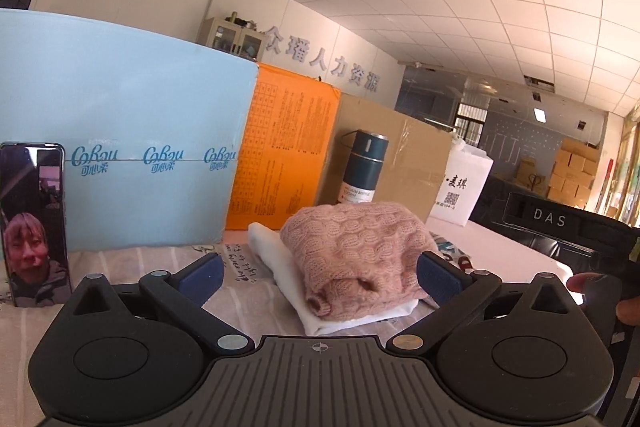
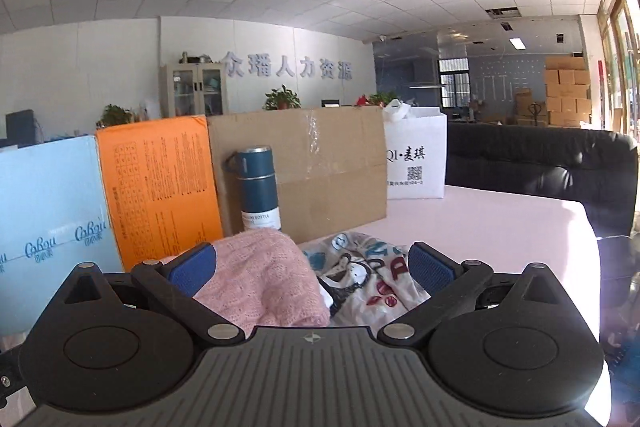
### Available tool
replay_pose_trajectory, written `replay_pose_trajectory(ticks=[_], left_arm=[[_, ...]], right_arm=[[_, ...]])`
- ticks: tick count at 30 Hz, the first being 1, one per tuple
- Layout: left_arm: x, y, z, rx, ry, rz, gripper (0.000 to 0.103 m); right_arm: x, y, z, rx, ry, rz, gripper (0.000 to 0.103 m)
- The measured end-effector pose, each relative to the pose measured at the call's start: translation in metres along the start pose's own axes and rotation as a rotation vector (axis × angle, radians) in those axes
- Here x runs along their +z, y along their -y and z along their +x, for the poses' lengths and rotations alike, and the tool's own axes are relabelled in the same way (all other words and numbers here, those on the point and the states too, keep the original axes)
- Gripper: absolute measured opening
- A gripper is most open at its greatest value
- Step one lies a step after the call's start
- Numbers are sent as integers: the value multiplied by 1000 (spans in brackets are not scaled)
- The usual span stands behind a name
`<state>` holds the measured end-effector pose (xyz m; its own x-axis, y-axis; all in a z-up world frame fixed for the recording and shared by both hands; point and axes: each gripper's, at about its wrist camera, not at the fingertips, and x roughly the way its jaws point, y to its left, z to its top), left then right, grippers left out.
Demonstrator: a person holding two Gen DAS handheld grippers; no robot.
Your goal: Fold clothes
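A folded pink knit sweater [image 1: 356, 255] lies on top of a folded white garment [image 1: 280, 263] on the table. My left gripper [image 1: 320, 273] is open, its blue pads standing on either side of the stack's near end without pinching it. In the right wrist view the pink sweater [image 2: 264, 283] sits at the left between the fingers, and a white garment with a cartoon print [image 2: 364, 275] lies beside it to the right. My right gripper [image 2: 312, 267] is open over both, and holds nothing. The other hand-held gripper [image 1: 560, 227] shows at the left view's right edge.
A phone [image 1: 34, 223] stands upright at the left on a striped cloth [image 1: 120, 259]. Behind the clothes stand a blue panel [image 1: 120, 155], an orange panel [image 1: 284, 151], a cardboard box [image 2: 320, 171], a dark teal vacuum bottle [image 2: 260, 187] and a white bag [image 2: 416, 159]. Pale tabletop [image 2: 500, 223] stretches right.
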<state>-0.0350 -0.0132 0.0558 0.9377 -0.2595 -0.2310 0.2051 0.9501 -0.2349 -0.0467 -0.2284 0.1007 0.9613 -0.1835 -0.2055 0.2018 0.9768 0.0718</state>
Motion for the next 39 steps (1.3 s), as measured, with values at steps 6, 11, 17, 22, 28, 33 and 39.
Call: replay_pose_trajectory(ticks=[6, 11, 17, 22, 28, 33, 39], left_arm=[[5, -7, -2, 52, 14, -34, 103], [0, -8, 7, 89, 32, -26, 103], [-7, -13, 13, 175, 41, -9, 103], [-7, -21, 15, 211, 43, -34, 103], [-7, -25, 18, 246, 26, -45, 103], [-9, -25, 21, 253, 7, -44, 103], [-15, -23, 25, 248, -18, -24, 103]], right_arm=[[-20, -7, -20, 47, -64, -1, 103], [-27, -23, -6, 90, -117, -48, 103], [-36, -29, 11, 102, -170, -26, 103], [-41, -21, 14, 85, -179, -10, 103], [-42, -21, 13, 85, -175, -19, 103], [-43, -20, 13, 81, -179, -17, 103], [-46, -13, 12, 80, -188, -14, 103]])
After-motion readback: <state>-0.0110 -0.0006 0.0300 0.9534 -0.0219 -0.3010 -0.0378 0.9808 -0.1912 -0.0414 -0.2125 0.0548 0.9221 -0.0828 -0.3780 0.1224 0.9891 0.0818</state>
